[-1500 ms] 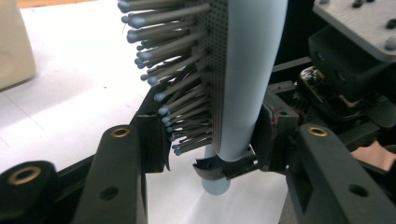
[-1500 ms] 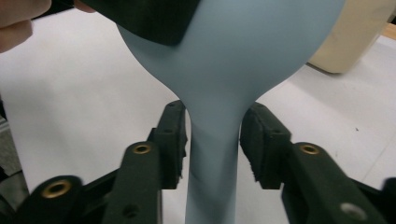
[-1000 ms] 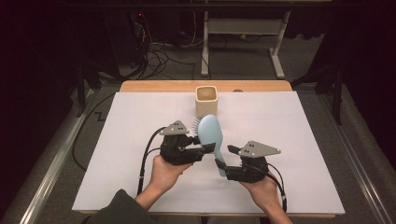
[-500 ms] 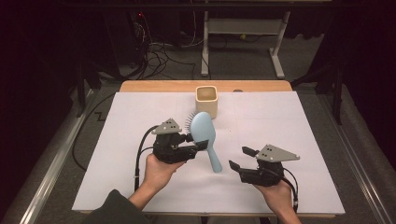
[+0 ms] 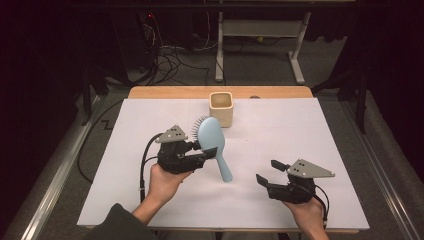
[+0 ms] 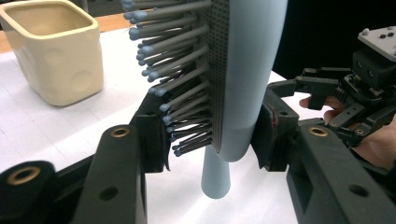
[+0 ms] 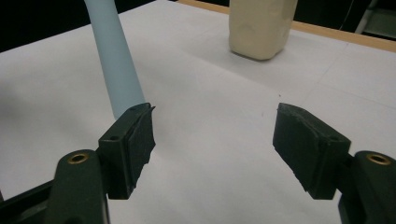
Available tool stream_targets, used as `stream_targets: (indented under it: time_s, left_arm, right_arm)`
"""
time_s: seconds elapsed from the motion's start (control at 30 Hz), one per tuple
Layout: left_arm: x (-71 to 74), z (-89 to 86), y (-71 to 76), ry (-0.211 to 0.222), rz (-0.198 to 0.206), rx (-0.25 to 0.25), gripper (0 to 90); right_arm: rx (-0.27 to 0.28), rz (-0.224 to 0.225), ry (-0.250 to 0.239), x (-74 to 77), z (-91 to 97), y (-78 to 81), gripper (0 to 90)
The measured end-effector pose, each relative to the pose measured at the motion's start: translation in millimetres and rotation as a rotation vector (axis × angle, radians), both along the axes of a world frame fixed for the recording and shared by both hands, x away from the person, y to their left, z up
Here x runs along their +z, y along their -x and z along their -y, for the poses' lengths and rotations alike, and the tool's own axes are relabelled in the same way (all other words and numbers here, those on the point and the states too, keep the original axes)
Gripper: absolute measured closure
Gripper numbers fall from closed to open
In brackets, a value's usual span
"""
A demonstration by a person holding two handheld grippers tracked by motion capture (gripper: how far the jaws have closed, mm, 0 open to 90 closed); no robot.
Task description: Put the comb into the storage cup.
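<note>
A light blue hairbrush (image 5: 214, 142) hangs above the white table cover with its handle slanting down to the right. My left gripper (image 5: 202, 150) is shut on the brush's head (image 6: 243, 70); one pad presses the grey bristles (image 6: 177, 88), the other the smooth back. My right gripper (image 5: 267, 172) sits low at the front right, apart from the brush, and its jaws have just been opening with nothing between them. In the right gripper view the handle (image 7: 116, 60) stands just beyond the left pad (image 7: 135, 140).
A cream square cup (image 5: 221, 108) stands upright near the table's far edge, behind the brush. The white cover (image 5: 320, 130) spans a wooden table. Cables and a desk frame (image 5: 260, 45) lie on the floor beyond.
My right gripper has let go of the brush handle and drawn away to the right and toward the front edge. The left gripper keeps the brush and has barely shifted.
</note>
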State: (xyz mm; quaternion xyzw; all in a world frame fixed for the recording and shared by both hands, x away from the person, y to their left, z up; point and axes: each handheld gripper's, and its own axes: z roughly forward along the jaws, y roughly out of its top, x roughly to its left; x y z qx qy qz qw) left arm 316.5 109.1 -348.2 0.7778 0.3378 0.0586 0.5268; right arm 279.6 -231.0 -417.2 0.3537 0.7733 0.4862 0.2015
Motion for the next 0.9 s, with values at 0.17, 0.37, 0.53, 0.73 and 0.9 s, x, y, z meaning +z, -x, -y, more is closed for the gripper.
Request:
stream_targets:
  time_s: [0.17, 0.37, 0.53, 0.73, 0.9]
  left_arm:
    - [0.9, -2.6, -0.7, 0.003, -0.003, 0.006, 54.1]
    - [2.5, -4.7, -1.2, 0.006, 0.005, 0.013, 54.1]
    - [4.0, -6.2, -1.4, 0.007, 0.008, 0.016, 54.1]
    - [7.0, -10.2, -1.5, 0.009, 0.015, 0.025, 53.9]
    - [9.8, -14.1, -1.8, 0.006, 0.022, 0.039, 53.9]
  right_arm:
    - [-0.019, 0.051, -0.002, -2.0, 7.3, 5.3, 30.1]
    - [-0.035, 0.053, -0.015, -4.8, 17.2, 7.8, 30.3]
    - [-0.054, 0.052, -0.029, -8.3, 26.1, 8.7, 30.3]
    - [-0.054, 0.068, -0.048, -11.9, 34.9, 12.0, 30.4]
    - [-0.074, 0.075, -0.047, -15.0, 43.1, 14.2, 30.6]
